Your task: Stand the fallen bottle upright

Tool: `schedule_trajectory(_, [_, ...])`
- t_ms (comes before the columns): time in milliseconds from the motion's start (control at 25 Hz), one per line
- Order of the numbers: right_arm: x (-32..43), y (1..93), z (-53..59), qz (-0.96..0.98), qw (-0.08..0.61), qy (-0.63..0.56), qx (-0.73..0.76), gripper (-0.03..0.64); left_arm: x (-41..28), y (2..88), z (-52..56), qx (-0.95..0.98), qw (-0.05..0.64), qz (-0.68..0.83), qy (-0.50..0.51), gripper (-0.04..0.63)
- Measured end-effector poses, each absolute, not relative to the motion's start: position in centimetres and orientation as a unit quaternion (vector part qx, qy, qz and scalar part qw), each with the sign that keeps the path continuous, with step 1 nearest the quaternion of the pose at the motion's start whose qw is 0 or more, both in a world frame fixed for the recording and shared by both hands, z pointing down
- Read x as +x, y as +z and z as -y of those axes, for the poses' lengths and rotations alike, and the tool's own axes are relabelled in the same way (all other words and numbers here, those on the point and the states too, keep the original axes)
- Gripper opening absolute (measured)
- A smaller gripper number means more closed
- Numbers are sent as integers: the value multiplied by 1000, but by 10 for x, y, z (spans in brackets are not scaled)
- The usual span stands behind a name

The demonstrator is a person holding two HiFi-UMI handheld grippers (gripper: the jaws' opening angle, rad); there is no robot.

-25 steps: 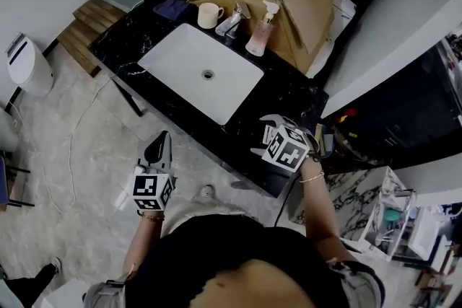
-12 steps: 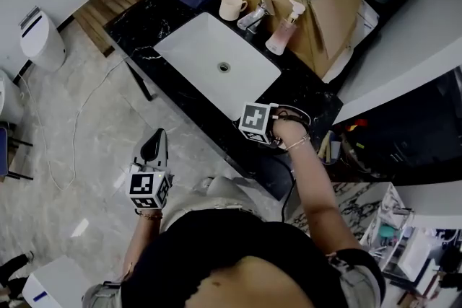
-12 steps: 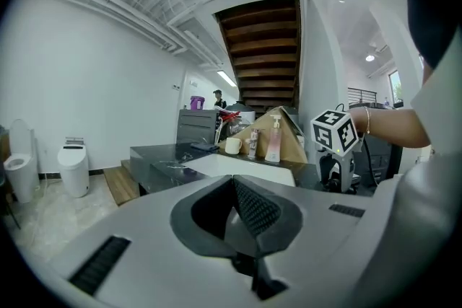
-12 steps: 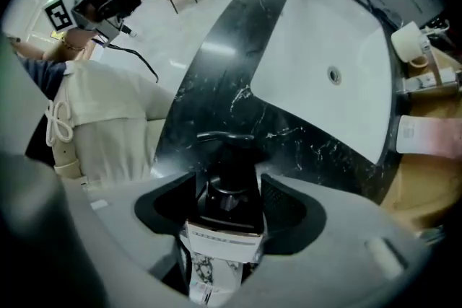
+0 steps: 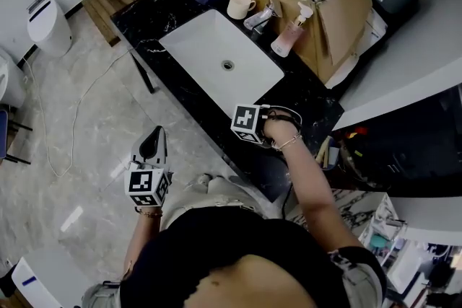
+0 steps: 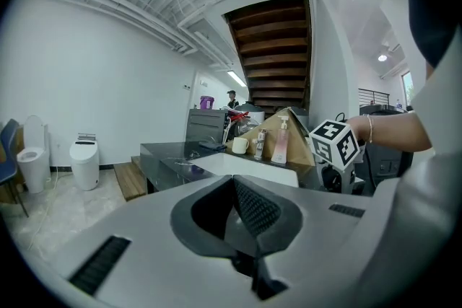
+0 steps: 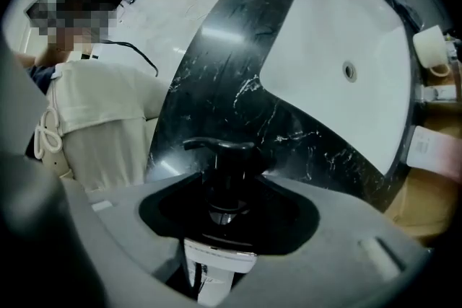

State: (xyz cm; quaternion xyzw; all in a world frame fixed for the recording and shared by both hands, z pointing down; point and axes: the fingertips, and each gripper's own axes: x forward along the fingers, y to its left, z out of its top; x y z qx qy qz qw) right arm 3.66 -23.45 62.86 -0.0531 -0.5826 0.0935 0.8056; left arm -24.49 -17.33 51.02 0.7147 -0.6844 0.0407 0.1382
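The bottle (image 7: 222,209) sits right in the gap of our right tongs (image 7: 228,191). Its black pump head is at the far end of the gap and its white labelled body runs back toward the camera. It rests on the black marbled counter (image 5: 307,94), on the near stretch between the white sink (image 5: 216,58) and the counter's front edge. From the head view we cannot see the bottle at all, since the marker cube and our hand (image 5: 278,132) cover it, with the tongs pointing steeply down at that spot.

The right tongs stand about half open and are closing. The bottle's neck is between the jaws, yet dark space shows on both sides of it, so the pads do not press on it. Whether the bottle lies flat or is partly tipped up we cannot tell.

Our left tongs (image 6: 234,184) have their jaws brought together, with nothing between them. They hang over the pale floor (image 5: 79,148) in front of the counter, well apart from the bottle, and point roughly level toward the counter.
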Motion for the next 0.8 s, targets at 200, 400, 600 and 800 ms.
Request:
schedule_trajectory(200, [36, 621, 235, 623, 777, 75, -54, 227, -234, 510, 176, 716, 136, 684, 40, 4])
schedule_trajectory(400, [40, 605, 238, 684, 725, 74, -32, 227, -228, 507, 179, 718, 134, 682, 40, 4])
schedule_trajectory(600, [54, 583, 248, 753, 652, 82, 25, 227, -215, 505, 184, 724, 140, 674, 46, 3])
schedule_trajectory(800, [65, 556, 265, 830, 543, 70, 110, 224, -204, 509, 190, 735, 141, 661, 53, 3])
